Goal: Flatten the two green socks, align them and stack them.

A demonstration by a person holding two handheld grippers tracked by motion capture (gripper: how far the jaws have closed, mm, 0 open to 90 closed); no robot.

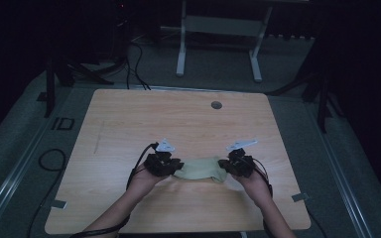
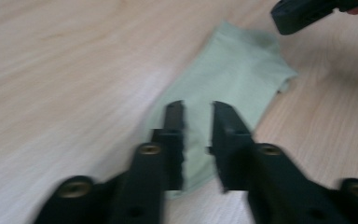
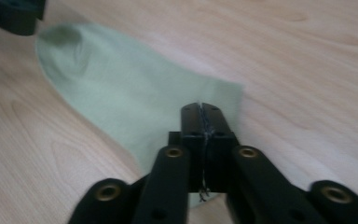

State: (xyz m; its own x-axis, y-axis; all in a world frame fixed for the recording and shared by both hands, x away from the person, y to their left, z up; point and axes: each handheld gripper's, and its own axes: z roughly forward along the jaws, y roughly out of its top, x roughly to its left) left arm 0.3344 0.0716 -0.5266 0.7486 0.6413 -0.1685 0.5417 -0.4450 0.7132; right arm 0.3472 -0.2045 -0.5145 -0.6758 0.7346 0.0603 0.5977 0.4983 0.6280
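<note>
Left gripper [image 2: 198, 107]: jaws stood a narrow gap apart, poised over one end of the cloth, with the fabric visible between them; whether the pads touched the fabric could not be told.
Right gripper [image 3: 200, 108]: jaws were pressed fully together, tips at the near edge of the cloth; whether fabric was pinched between them could not be told.
Gripper placement, high view: left gripper [image 1: 164, 163] sat at the left end of the cloth and right gripper [image 1: 237, 164] at the right end, facing each other, each carried in one hand.
Cloth [image 1: 202, 169]: pale green, sock-like piece, lay flat on the bench between the two grippers, in the near half of the surface. In the left gripper view the cloth [image 2: 233, 79] ran away from the jaws toward the other gripper; in the right gripper view the cloth [image 3: 121, 88] had a rounded far end.
Bench [image 1: 129, 124]: light wood-grain top, with a round grommet [image 1: 216, 105] near its far edge.
Surroundings: dim room, white frame legs [image 1: 181, 54] beyond the bench.
</note>
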